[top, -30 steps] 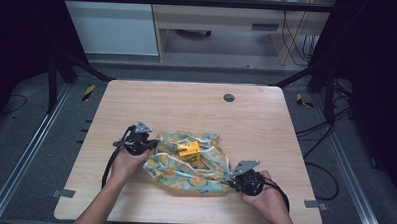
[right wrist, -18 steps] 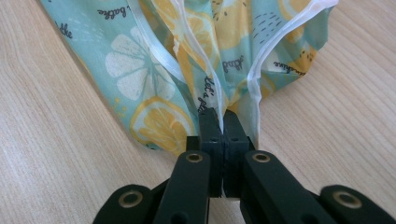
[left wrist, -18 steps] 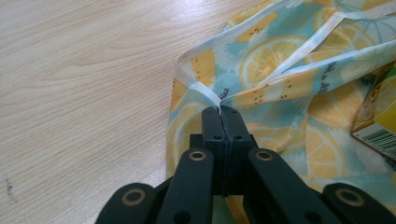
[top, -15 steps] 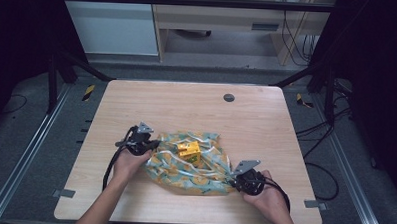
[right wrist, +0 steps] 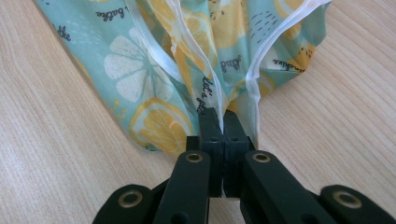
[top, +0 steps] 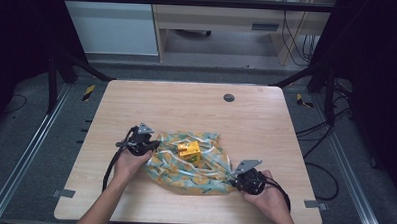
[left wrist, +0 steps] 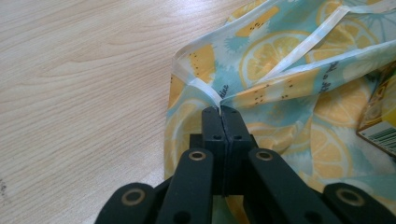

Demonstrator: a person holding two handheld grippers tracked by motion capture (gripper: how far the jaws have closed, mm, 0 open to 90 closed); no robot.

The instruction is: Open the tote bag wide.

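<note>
Both tongs, left (top: 153, 144) and right (top: 232, 179), pinch opposite edges of the lemon-print cloth (top: 199, 164) near mid-desk (top: 187, 101), so lift evenly, keeping the yellow box (top: 189, 150) cradled inside

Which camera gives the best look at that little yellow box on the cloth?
The high view: the whole box sits on the middle of the cloth. The left gripper view catches just one corner at its right edge. The right gripper view looks at cloth and table.
</note>
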